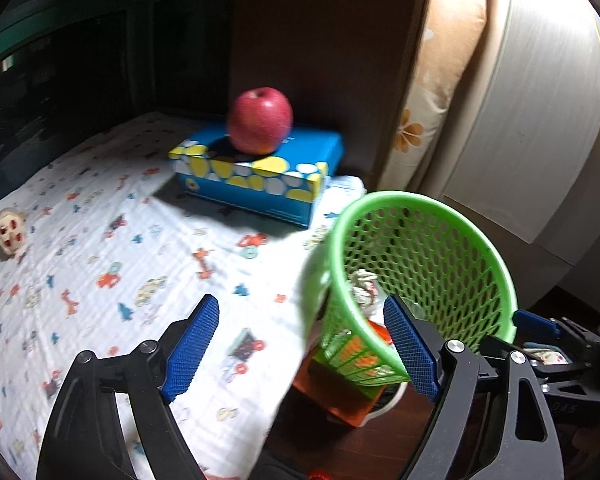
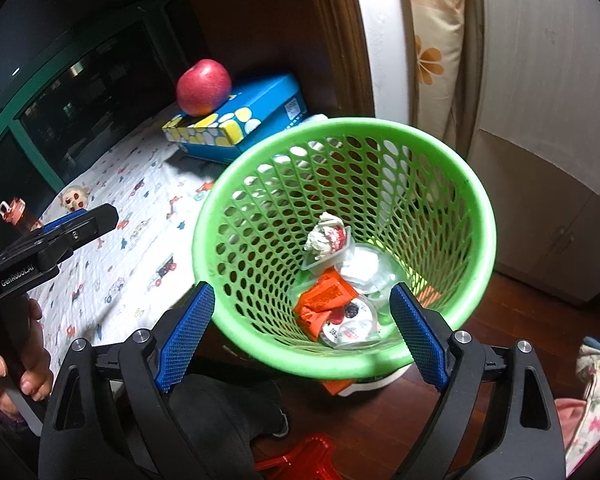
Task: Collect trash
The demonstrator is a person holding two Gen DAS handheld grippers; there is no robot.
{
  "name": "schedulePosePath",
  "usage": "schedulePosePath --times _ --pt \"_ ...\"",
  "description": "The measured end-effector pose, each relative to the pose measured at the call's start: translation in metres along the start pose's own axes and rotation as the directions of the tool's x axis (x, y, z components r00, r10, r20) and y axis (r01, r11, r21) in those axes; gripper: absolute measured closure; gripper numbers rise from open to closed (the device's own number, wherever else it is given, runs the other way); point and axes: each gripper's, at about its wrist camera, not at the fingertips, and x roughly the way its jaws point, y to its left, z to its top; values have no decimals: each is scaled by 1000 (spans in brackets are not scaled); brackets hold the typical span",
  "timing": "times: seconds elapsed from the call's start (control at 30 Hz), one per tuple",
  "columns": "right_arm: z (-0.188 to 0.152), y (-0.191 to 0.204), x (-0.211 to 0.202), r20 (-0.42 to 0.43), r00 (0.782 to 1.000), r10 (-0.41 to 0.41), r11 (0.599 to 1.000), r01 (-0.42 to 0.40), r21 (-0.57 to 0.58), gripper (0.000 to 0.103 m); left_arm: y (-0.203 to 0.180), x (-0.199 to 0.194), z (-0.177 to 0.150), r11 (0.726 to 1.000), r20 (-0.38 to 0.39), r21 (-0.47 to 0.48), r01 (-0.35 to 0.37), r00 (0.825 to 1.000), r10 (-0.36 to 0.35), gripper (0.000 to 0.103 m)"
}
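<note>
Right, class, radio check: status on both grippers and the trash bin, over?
Left gripper open, empty. Right gripper open, empty, above green basket. Crumpled paper, orange wrapper, lidded cups in the basket. Nothing in the way.

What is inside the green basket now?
The green basket holds a crumpled tissue, an orange wrapper, a clear plastic cup and a printed lid. Anything beneath them is covered.

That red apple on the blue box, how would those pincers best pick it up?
Grip the apple across its widest middle, coming down from above. It sits upright and alone on the tissue box, so its rounded sides are free, probably within the open left gripper's span.
</note>
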Motion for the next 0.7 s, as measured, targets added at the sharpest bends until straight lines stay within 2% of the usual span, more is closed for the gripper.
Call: schedulePosePath --times 0.1,0.2,0.3,0.7 --pt "1 12 -4 12 1000 18 1000 -18 -19 12 17 -10 -5 999 -1 -21 -42 999 42 20" --pt "3 26 -7 27 999 26 998 -25 -49 11 33 -23 -10 995 10 -40 -89 996 89 13" --pt "6 42 -9 40 998 42 996 -39 -74 10 48 -36 -16 989 20 -54 -136 990 138 12" --pt "11 106 -11 51 992 117 977 -106 -184 9 108 -77 -39 959 10 -175 -221 974 227 10"
